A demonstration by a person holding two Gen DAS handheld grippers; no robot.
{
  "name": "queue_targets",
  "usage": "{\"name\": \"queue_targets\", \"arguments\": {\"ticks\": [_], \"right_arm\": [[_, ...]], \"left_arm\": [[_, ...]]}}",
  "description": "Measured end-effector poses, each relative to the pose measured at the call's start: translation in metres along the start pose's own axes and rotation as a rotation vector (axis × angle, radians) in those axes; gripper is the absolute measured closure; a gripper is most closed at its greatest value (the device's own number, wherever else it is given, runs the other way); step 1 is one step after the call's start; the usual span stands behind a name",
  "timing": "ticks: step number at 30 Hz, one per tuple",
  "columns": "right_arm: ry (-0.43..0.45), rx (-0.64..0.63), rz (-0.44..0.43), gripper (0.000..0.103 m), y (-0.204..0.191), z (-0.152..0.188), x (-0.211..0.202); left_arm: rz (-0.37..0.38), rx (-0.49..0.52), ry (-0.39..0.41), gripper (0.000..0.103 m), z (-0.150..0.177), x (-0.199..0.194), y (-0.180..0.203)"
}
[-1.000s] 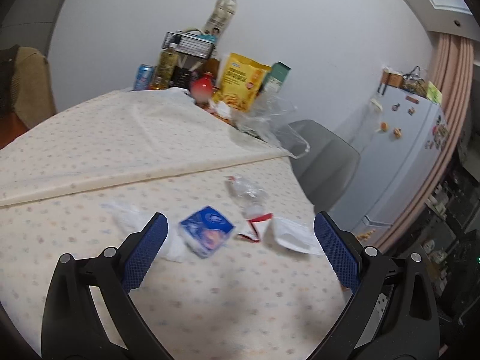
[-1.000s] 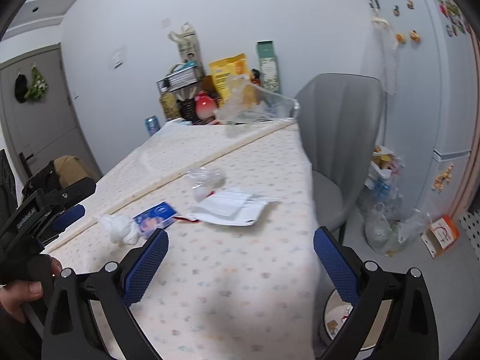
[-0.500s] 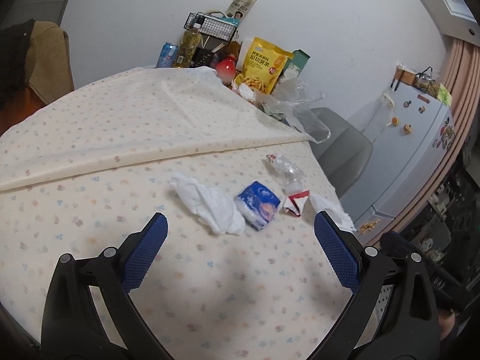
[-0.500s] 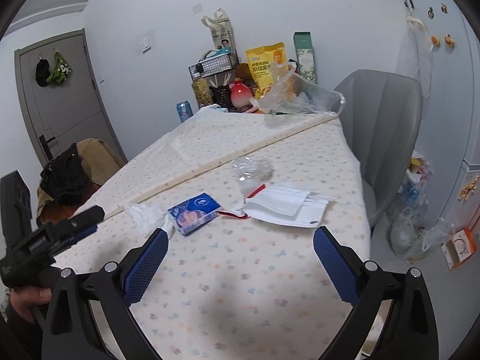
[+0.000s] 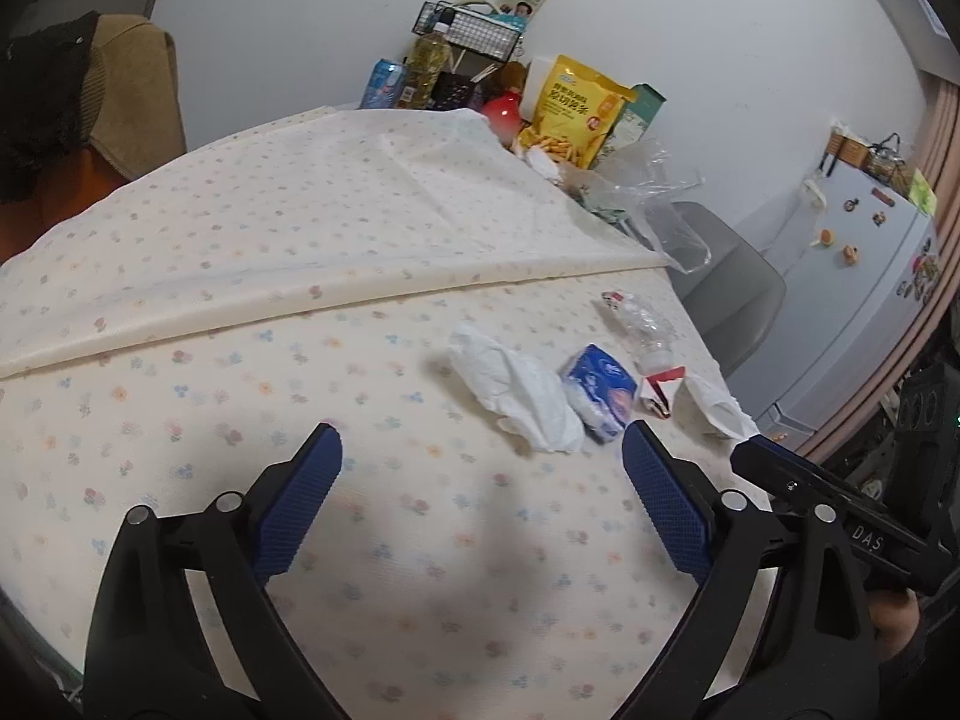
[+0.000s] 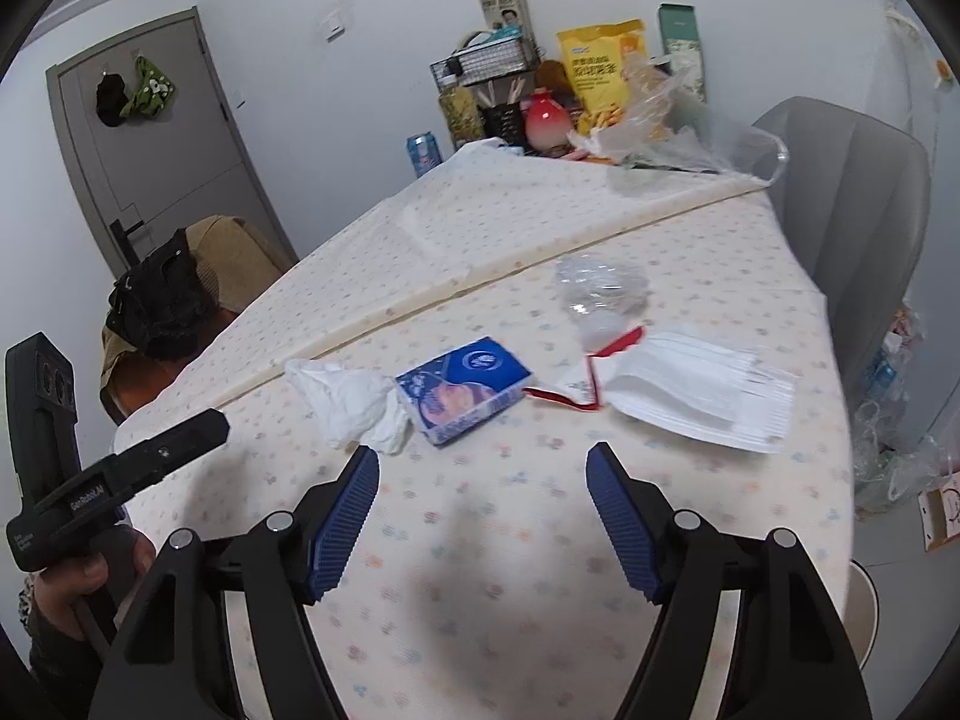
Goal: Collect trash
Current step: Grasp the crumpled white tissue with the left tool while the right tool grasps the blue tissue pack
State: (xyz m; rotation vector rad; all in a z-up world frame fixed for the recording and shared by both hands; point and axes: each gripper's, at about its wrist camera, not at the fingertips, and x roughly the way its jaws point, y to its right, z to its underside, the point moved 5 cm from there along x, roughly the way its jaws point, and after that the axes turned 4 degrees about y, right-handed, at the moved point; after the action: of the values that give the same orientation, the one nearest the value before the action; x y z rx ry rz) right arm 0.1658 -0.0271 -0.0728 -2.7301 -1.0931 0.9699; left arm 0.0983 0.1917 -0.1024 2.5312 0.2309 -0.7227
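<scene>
Trash lies in a row on the flowered tablecloth (image 5: 180, 408): a crumpled white tissue (image 5: 516, 387) (image 6: 354, 399), a blue tissue pack (image 5: 600, 390) (image 6: 462, 387), a red-edged wrapper (image 5: 660, 390) (image 6: 570, 387), a white face mask (image 6: 699, 393) (image 5: 714, 402) and a crushed clear plastic bottle (image 5: 639, 324) (image 6: 600, 288). My left gripper (image 5: 480, 498) hovers short of the tissue, jaws closing, nothing between them. My right gripper (image 6: 483, 510) hangs just short of the blue pack, its jaws closing on empty air. Each view catches the other gripper at its edge.
Groceries crowd the far end of the table: a yellow snack bag (image 5: 573, 108), a wire basket (image 5: 468, 30), a blue can (image 5: 381, 81), a red vase (image 6: 543, 114), a clear plastic bag (image 6: 678, 126). A grey chair (image 6: 840, 204) stands right; a fridge (image 5: 852, 276) beyond.
Both grippers moved in over the table toward the trash, which now looks larger. The right jaws have narrowed noticeably; the left jaws narrowed slightly.
</scene>
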Motion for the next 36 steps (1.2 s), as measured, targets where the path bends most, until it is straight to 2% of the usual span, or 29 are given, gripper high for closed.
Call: {"name": "queue_targets", "arguments": {"ticks": [2,6,13,14,15,16,18,23,30,33,36], "right_arm": [[-0.020,-0.013,-0.019,0.034,-0.008,-0.002,0.013],[-0.086,0.000,-0.038,0.050,-0.014,-0.006,0.040],[-0.134,0.005,-0.011,0.050,-0.014,-0.005,0.075],[-0.128,0.012,-0.003,0.054,-0.012,-0.005,0.077],[-0.131,0.028,-0.009,0.072,-0.010,-0.004,0.081],[-0.149,0.039,-0.013,0.084,-0.008,-0.002,0.085],[-0.162,0.072,-0.029,0.098,-0.003,-0.001,0.087],[-0.141,0.066,-0.033,0.102,-0.001,-0.002,0.072],[-0.062,0.111,-0.050,0.102,0.006,-0.008,0.028],[-0.011,0.158,-0.055,0.102,0.014,-0.010,0.002],[0.017,0.160,-0.044,0.102,0.019,-0.012,-0.015]], "left_arm": [[-0.010,-0.012,-0.006,0.017,0.000,0.003,-0.005],[-0.023,-0.039,-0.010,0.022,-0.001,0.005,-0.012],[-0.060,-0.066,-0.009,0.023,0.002,0.007,-0.019],[-0.060,-0.068,-0.010,0.023,0.003,0.008,-0.018],[-0.059,-0.068,-0.012,0.023,0.003,0.010,-0.017],[-0.057,-0.068,-0.013,0.023,0.003,0.012,-0.015],[-0.046,-0.067,-0.016,0.023,0.001,0.018,-0.009],[-0.022,-0.058,-0.030,0.023,-0.003,0.030,0.006],[-0.002,-0.125,-0.070,0.023,-0.005,0.057,0.011],[-0.010,-0.164,-0.101,0.023,-0.003,0.072,0.012],[-0.041,-0.146,-0.101,0.023,-0.003,0.081,0.017]]}}
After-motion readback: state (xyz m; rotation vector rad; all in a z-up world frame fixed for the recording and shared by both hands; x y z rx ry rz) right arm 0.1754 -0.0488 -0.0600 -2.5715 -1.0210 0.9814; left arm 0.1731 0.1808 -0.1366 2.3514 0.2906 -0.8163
